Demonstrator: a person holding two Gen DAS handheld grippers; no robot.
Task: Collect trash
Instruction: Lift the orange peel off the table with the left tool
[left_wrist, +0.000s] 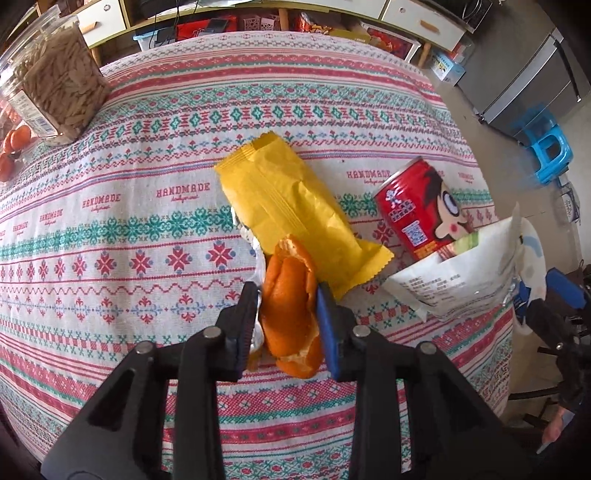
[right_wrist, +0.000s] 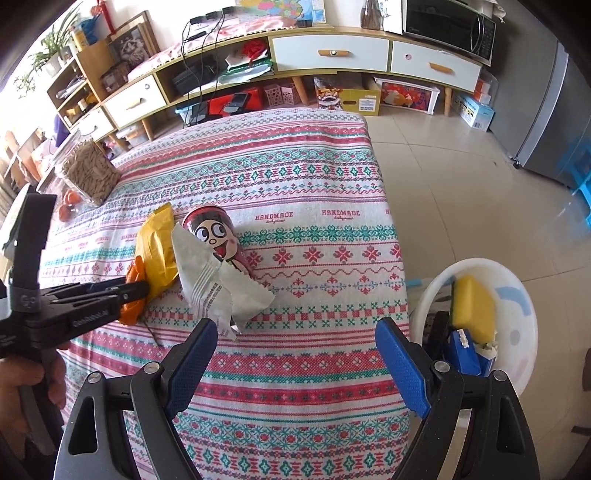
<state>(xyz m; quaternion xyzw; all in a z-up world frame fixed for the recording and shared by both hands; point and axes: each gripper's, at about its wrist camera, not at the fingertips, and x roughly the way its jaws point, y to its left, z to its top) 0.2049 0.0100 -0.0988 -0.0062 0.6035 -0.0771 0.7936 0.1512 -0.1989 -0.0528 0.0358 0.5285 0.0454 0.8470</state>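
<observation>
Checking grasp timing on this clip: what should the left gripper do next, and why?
Probably lift. The left gripper has its jaws pressed on the orange peel, still low over the tablecloth beside the yellow wrapper; the white bin waits off the table's edge.

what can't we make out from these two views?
- Left wrist view: the orange peel sits between the left gripper pads; firm clamping can't be confirmed. Foil under the peel is mostly hidden by it.
- Left wrist view: the white wrapper hides the red can base.
- Right wrist view: the white bin interior is partly hidden by the right gripper finger and cut by the lens edge.
</observation>
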